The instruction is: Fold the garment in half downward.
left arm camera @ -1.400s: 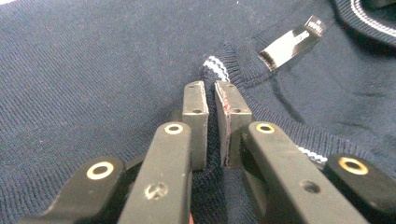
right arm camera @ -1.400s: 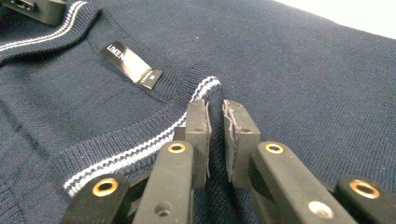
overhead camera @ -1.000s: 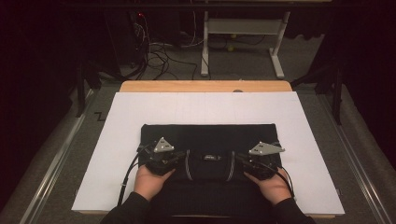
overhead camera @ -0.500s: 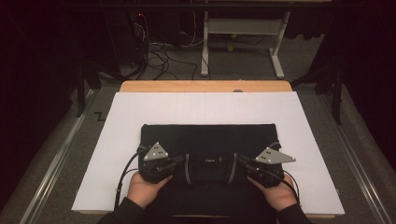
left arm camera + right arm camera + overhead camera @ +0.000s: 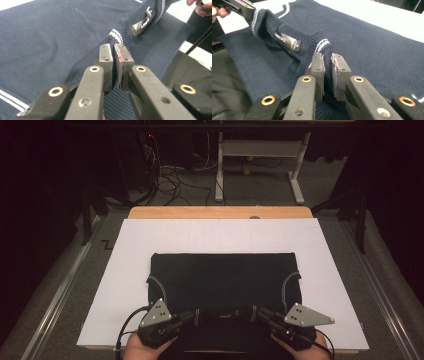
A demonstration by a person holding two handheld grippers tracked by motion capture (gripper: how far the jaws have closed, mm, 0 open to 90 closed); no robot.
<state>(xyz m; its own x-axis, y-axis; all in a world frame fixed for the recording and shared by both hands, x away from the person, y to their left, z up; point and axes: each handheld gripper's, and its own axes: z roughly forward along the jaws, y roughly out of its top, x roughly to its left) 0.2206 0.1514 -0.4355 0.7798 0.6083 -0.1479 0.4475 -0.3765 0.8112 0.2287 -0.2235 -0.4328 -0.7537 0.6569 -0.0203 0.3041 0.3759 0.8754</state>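
Both grippers have drawn nearer the counter's (image 5: 100, 320) front edge, left gripper (image 5: 114, 53) and right gripper (image 5: 327, 62) clamped on the dark navy knitted sweater's (image 5: 220, 275) collar; hands cut off.

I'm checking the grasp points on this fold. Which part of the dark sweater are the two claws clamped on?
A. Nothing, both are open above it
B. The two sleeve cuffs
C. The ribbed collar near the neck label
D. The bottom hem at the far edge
C: the left claw and the right claw each pinch the striped ribbed collar of the sweater, either side of the neck label.
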